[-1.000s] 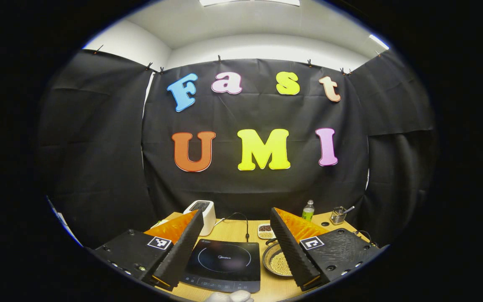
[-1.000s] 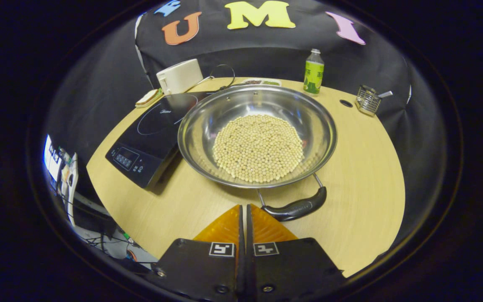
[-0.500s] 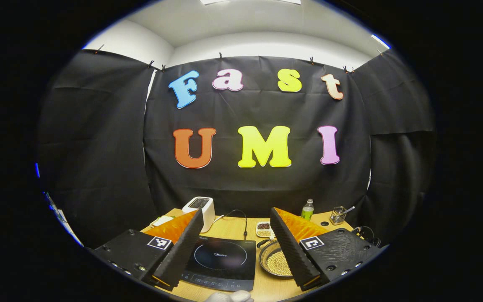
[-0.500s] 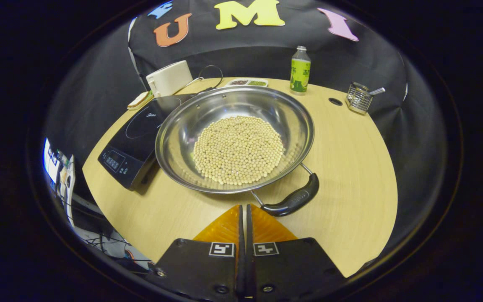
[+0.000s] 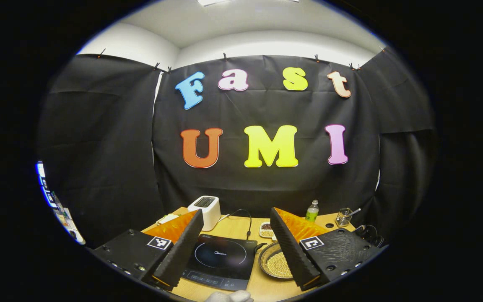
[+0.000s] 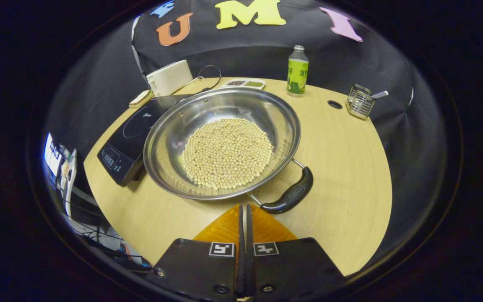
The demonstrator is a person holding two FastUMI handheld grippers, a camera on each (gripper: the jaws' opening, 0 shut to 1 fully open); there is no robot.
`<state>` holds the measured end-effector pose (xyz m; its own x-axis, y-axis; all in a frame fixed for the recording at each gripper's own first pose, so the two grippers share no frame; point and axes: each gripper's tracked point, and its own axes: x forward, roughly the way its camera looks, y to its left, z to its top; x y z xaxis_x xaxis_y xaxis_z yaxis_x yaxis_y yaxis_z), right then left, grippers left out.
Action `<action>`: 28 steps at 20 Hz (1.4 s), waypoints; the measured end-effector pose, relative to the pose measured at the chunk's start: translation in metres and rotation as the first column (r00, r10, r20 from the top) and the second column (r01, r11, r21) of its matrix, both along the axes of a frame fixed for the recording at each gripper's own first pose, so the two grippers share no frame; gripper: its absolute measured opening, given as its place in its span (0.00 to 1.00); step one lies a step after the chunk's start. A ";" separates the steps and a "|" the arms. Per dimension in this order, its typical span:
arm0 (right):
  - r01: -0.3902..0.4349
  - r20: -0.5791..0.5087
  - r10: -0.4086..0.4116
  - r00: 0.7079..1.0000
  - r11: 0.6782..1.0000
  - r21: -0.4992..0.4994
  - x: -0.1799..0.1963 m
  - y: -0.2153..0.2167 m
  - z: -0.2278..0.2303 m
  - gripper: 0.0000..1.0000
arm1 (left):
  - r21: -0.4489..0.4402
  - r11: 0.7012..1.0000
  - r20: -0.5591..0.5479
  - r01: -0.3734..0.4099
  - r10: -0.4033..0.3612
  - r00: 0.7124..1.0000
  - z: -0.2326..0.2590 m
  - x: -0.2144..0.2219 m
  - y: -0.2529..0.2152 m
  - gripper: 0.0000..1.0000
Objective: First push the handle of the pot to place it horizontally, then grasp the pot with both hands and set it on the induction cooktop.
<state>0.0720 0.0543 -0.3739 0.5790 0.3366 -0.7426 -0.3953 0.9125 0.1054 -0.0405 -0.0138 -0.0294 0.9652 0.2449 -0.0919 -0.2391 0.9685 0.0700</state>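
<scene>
A steel pot half full of pale beans rests on the wooden table, its left rim beside the black induction cooktop. Its near black handle points to the lower right. My right gripper is shut and empty, with its tips just left of that handle's near end; I cannot tell whether they touch it. In the left gripper view my left gripper is open and held high above the table's near side. Between its fingers I see the cooktop and the pot.
At the back of the table stand a white toaster, a small divided dish, a green bottle and a wire holder. A cable loops behind the cooktop. A white-gloved hand shows at the bottom of the left gripper view.
The pot has turned, its near handle swinging to the right, and it has slid left toward the cooktop. My left gripper has drawn back a little, so the table looks smaller.
</scene>
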 end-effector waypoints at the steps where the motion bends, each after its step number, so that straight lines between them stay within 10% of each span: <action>1: -0.009 0.001 0.009 1.000 1.000 -0.006 0.004 -0.004 0.001 0.04 | 0.002 1.000 -0.001 -0.011 0.011 1.000 -0.001 0.000 -0.003 0.95; 28: -0.112 0.047 0.118 0.992 0.988 -0.103 0.081 -0.071 0.011 0.04 | 0.013 0.983 -0.037 -0.182 0.182 0.983 -0.039 0.030 -0.025 0.95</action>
<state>0.1532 -0.0165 -0.3629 0.5803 0.3292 -0.7449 -0.5007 0.8656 -0.0076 -0.0107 -0.0393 -0.0683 0.9002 0.4174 -0.1246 -0.4084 0.9082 0.0915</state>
